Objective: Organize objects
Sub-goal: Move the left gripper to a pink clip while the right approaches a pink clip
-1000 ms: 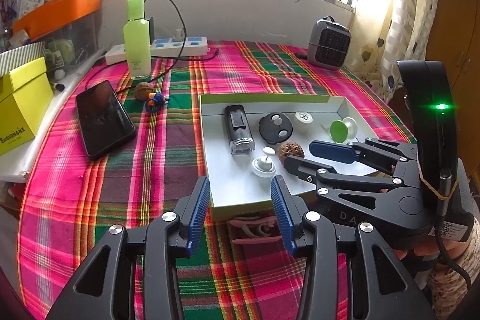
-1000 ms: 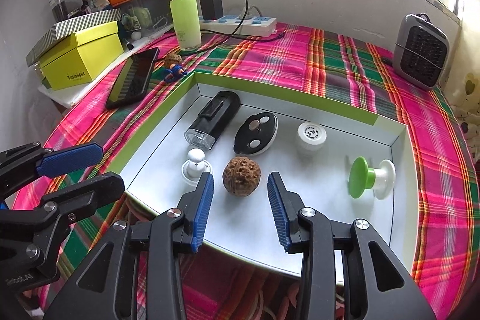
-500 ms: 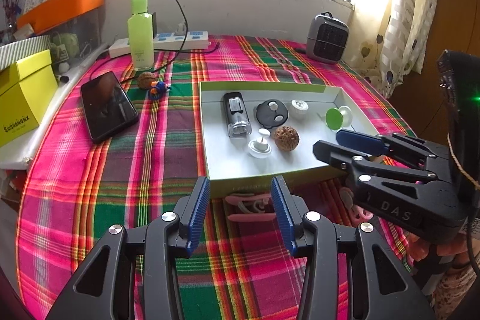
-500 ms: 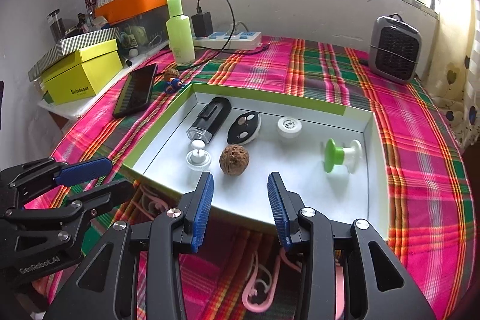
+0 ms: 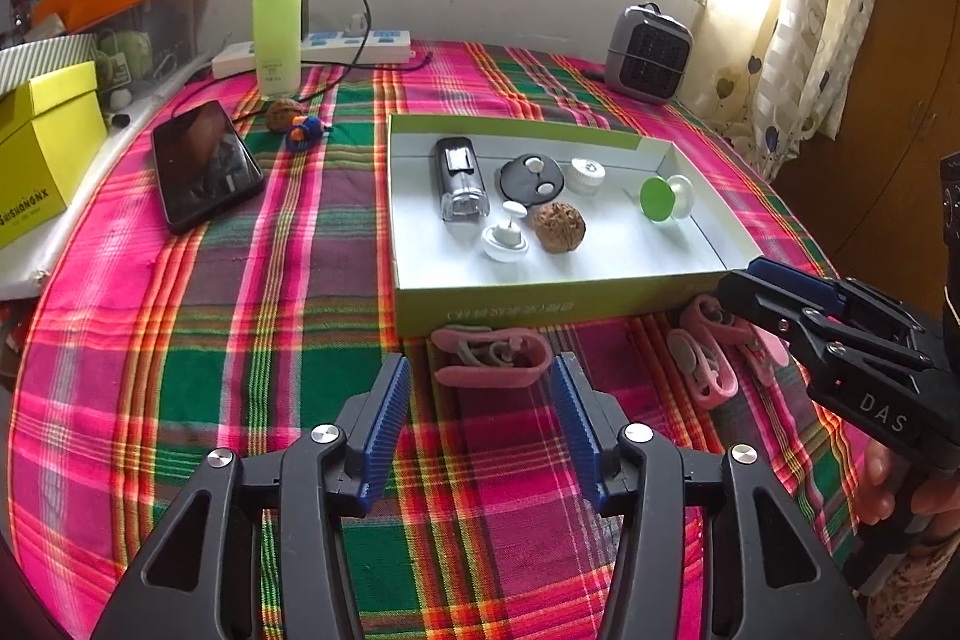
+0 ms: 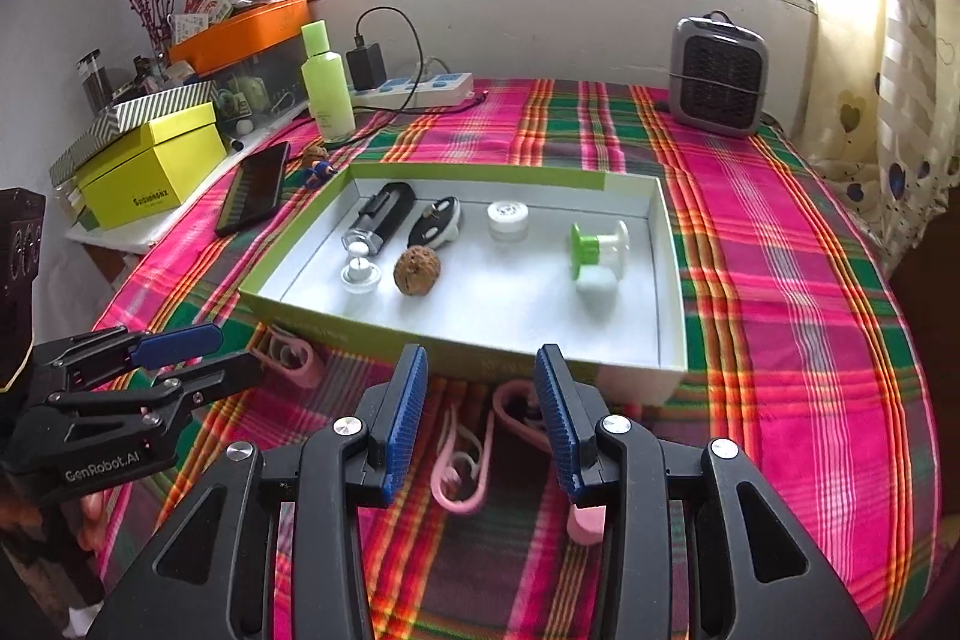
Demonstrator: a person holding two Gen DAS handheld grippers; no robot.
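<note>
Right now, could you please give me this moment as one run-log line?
left gripper: open, jaws just widened, over pink clip | right gripper: open, empty, over clips | tray: walnut, five more items

- The left gripper [image 5: 480,403] has black plastic fingers with triangular cut-outs, silver screw heads and ribbed blue pads [image 5: 387,415].
- The right gripper [image 6: 480,403] is built alike; its side reads "DAS".
- The left one's side reads "GenRobot.AI".
</note>
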